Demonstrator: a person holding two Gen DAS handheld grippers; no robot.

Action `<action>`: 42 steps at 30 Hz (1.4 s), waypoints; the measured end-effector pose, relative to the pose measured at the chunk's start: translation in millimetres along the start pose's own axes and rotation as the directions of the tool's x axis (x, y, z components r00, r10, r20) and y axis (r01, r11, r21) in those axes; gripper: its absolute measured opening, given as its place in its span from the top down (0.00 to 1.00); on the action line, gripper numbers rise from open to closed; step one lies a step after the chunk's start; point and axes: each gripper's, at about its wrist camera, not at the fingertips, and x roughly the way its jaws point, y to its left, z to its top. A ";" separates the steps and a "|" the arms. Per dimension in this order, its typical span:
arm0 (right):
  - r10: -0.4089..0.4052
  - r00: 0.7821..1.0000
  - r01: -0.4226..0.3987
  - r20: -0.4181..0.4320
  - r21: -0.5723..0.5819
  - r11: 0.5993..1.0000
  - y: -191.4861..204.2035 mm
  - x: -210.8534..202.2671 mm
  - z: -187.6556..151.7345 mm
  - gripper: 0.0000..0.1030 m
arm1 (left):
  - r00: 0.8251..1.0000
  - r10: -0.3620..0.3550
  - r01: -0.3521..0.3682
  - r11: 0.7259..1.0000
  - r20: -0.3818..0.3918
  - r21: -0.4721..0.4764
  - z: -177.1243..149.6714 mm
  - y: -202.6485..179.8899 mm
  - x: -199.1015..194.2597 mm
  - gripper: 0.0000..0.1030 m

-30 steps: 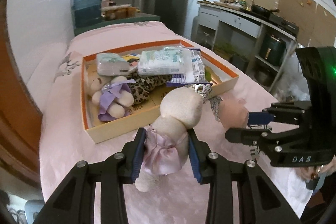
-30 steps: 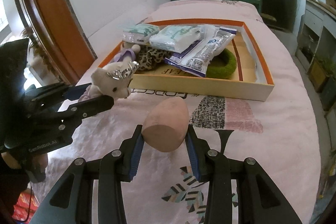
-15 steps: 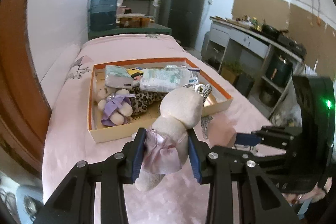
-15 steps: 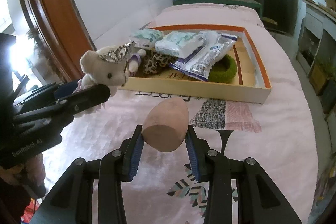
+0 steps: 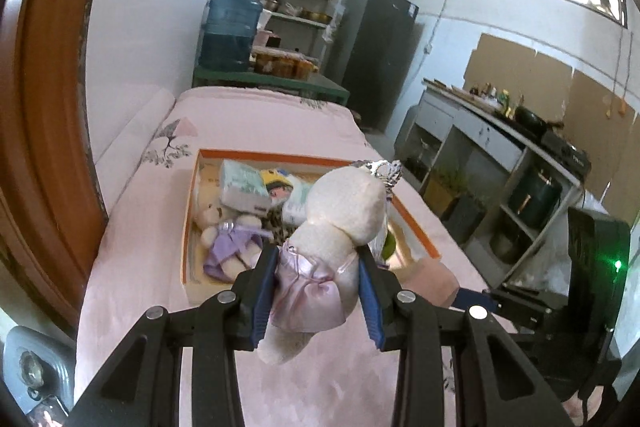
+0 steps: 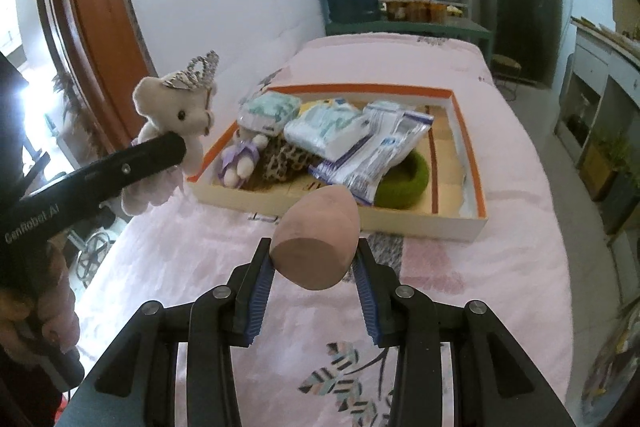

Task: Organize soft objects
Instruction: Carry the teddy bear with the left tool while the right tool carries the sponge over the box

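Observation:
My left gripper (image 5: 318, 291) is shut on a white teddy bear (image 5: 340, 211) in a pink dress with a silver crown, held in the air in front of the orange-rimmed tray (image 5: 188, 211). The bear also shows in the right wrist view (image 6: 176, 107), high at the left. My right gripper (image 6: 314, 267) is shut on a pink egg-shaped sponge (image 6: 316, 231), held above the pink cloth just in front of the tray (image 6: 476, 163). The sponge also shows in the left wrist view (image 5: 434, 277).
The tray holds a purple-dressed bear (image 6: 240, 159), a leopard-print piece (image 6: 284, 157), tissue packs (image 6: 324, 127), a plastic packet (image 6: 380, 151) and a green ring (image 6: 404, 179). A wooden door frame (image 5: 48, 107) stands at the left, and kitchen shelves (image 5: 500, 155) at the right.
My left gripper has lifted the white bear higher above the cloth. My right gripper has risen a little with the sponge, still in front of the tray.

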 end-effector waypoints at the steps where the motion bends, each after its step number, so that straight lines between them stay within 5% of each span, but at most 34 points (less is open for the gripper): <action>1: -0.003 1.000 0.003 0.004 0.000 1.000 -0.8 -0.6 2.3 0.61 | 1.000 0.002 -0.002 1.000 0.007 -0.004 2.5 -0.1 0.4 0.63; 22: -0.050 0.995 0.052 0.082 -0.021 0.998 -24.1 9.9 60.3 0.61 | 0.998 -0.001 0.002 1.000 0.067 -0.023 55.9 -8.1 34.8 0.62; 42: -0.072 0.996 0.075 0.057 -0.055 0.996 -43.7 47.5 98.0 0.61 | 1.000 0.028 -0.028 0.999 0.001 -0.022 95.6 2.3 95.1 0.63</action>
